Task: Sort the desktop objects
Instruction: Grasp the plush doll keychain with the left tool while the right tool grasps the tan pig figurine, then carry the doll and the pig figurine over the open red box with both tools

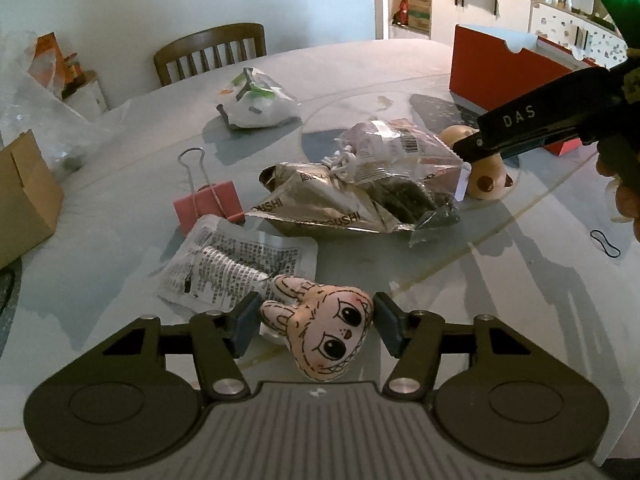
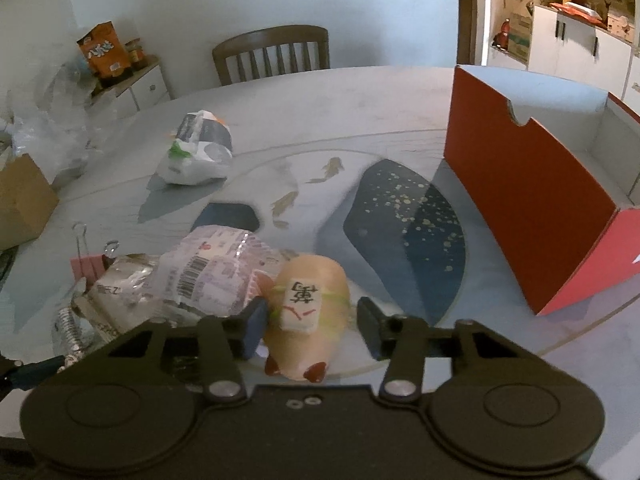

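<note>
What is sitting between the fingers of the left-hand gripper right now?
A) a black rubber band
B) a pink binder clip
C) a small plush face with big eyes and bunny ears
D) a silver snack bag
C: the left gripper has its two fingers on either side of the plush face, which lies on the table.

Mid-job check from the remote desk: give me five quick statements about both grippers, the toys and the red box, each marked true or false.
1. The plush doll head lies between the left gripper fingers. True.
2. The right gripper straddles the tan capybara toy. True.
3. The red box is closed with a lid. False: its top is open and the pale inside shows.
4. The pink binder clip sits inside the red box. False: it lies on the table beside the snack packets.
5. The right gripper has lifted the capybara toy over the box. False: the toy is down by the packets.
</note>
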A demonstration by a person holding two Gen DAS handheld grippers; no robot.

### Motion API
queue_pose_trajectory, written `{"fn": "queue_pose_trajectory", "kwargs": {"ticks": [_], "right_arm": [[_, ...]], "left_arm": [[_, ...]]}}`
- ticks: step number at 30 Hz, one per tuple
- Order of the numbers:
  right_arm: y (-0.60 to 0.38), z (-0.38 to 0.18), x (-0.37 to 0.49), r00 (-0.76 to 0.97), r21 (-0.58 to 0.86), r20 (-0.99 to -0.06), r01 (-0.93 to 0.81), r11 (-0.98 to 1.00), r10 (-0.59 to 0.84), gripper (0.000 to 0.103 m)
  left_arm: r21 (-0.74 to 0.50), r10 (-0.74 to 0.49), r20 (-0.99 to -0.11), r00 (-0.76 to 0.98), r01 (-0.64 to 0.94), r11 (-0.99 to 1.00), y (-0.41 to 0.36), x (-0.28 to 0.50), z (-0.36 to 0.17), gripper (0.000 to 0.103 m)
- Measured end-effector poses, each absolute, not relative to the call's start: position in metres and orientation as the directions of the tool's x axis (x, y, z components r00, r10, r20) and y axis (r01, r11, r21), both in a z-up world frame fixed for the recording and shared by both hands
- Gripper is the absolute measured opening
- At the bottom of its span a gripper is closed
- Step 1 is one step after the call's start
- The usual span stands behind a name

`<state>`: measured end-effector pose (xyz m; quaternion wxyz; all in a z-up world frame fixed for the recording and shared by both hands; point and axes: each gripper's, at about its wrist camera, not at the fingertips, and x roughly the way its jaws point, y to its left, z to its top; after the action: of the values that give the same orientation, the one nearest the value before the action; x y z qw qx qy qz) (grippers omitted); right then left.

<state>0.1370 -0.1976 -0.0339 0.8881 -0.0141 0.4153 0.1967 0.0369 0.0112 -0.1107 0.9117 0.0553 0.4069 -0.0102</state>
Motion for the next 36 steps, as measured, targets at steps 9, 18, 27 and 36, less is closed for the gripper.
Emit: {"fn": "queue_pose_trajectory", "kwargs": {"ticks": [9,18,27,36], "right_arm": [[-0.203,-0.03,0.135,0.589,0.137,-0.731,-0.369,0.919,0.345,0.037],[-0.216,-0.015,0.128,0.6,0.147,-0.715,-0.373,0.916,0.359,0.036],[-0.237,0.013,0.119,0.611,0.182,-0.69,-0.373,0.91,0.388,0.036],[-0.261,0.044,0.109,0.625,0.2,-0.666,-0.376,0.905,0.407,0.036]], "left_arm": [[0.105,0.03,-0.728,0.685,0.069,0.992,0.005,0.033,-0.104,0.049],[0.08,0.006,-0.717,0.697,0.074,0.994,-0.004,0.034,-0.088,0.046],[0.029,-0.05,-0.701,0.712,0.098,0.995,-0.022,0.042,-0.051,0.046],[0.005,-0.111,-0.684,0.721,0.157,0.988,-0.051,0.059,-0.015,0.046]]}}
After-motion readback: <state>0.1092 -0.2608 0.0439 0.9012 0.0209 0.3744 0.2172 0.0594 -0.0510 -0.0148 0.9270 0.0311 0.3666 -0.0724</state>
